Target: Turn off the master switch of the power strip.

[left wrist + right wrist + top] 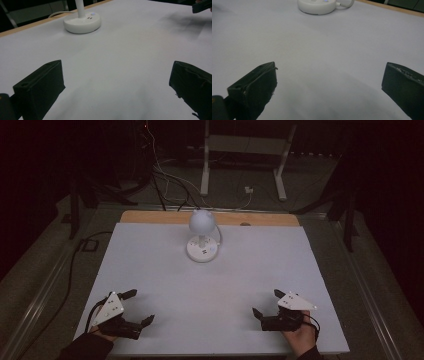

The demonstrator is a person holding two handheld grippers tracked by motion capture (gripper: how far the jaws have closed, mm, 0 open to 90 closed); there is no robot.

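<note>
Both grippers' jaws apart, w/ lamp [202, 236] beyond.

White round-headed desk lamp [202, 237] upright on round base, far centre of white table [150, 270].

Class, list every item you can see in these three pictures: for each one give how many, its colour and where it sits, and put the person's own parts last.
White desk lamp with round base and dome shade: 1, white, far middle of the table; a small lit button on its base.
Lamp cord: 1, white, runs off the base toward the far edge.
White sheet covering the table: 1, white.
Wooden table edge: 1, light brown, along the far side.
White metal stand: 1, on the floor beyond the table.
Loose cables: several, white and black, on the floor.
Left gripper: 1, black, near-left corner, open.
Right gripper: 1, black, near-right corner, open.
Hands: 2, at the near edge.
</note>
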